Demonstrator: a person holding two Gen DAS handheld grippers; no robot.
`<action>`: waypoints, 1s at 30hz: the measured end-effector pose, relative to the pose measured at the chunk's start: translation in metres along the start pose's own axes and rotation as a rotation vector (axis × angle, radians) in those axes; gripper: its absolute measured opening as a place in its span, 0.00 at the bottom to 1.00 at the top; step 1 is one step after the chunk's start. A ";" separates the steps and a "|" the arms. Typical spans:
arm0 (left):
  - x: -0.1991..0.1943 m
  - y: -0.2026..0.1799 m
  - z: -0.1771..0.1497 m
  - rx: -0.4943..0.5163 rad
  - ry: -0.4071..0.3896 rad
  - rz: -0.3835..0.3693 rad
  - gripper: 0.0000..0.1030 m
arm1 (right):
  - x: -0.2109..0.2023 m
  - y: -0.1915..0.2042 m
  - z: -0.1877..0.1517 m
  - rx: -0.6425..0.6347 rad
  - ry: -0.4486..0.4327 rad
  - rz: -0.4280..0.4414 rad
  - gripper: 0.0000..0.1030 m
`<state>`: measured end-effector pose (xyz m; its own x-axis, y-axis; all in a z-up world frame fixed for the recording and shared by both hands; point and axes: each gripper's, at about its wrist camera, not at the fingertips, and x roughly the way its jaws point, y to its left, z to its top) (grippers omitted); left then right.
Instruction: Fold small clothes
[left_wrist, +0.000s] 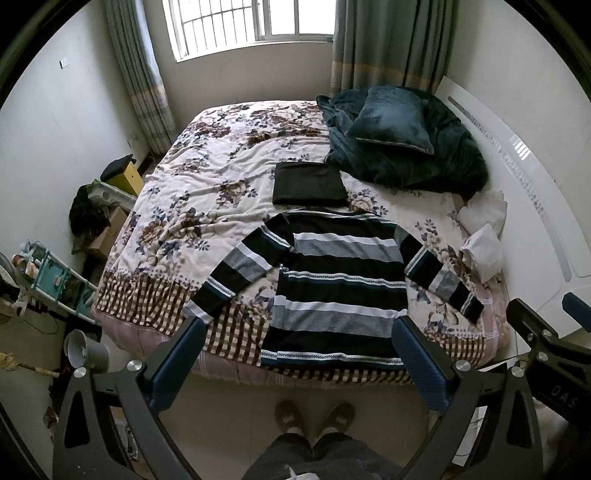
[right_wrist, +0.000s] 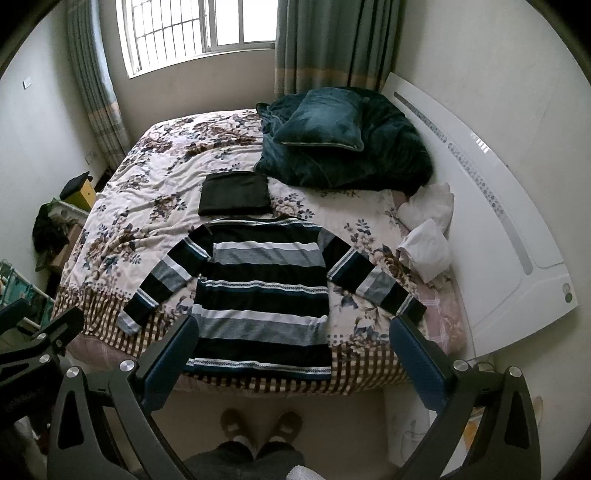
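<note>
My left gripper (left_wrist: 299, 332) hangs above the near edge of the bed (left_wrist: 177, 221), jaws spread wide, holding nothing. My right gripper (right_wrist: 291, 332) hangs beside it, likewise wide apart and empty. The striped sweater (left_wrist: 340, 284) lies flat on the floral cover, hem at the near edge, both sleeves angled outward. Just beyond its collar sits a folded dark garment (left_wrist: 310, 184). Farther back a teal cushion (left_wrist: 391, 122) rests on a heaped teal blanket (left_wrist: 454, 162). White cloths (left_wrist: 484, 236) lie by the headboard (left_wrist: 535, 192). My slippered feet (left_wrist: 314, 417) stand on the floor below
</note>
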<state>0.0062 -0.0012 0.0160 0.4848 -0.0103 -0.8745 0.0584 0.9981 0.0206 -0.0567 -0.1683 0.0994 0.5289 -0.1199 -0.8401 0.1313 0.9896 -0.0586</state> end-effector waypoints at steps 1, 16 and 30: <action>0.000 0.000 -0.001 -0.002 -0.001 -0.001 1.00 | -0.001 -0.003 0.002 -0.001 -0.001 -0.001 1.00; -0.001 -0.009 0.015 -0.003 -0.007 0.001 1.00 | -0.006 -0.008 0.010 0.001 -0.008 -0.001 1.00; -0.002 -0.009 0.013 -0.002 -0.014 -0.001 1.00 | -0.008 -0.010 0.010 0.005 -0.012 -0.002 1.00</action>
<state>0.0158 -0.0107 0.0235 0.4973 -0.0123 -0.8675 0.0576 0.9982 0.0188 -0.0536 -0.1776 0.1116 0.5387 -0.1228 -0.8335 0.1361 0.9890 -0.0577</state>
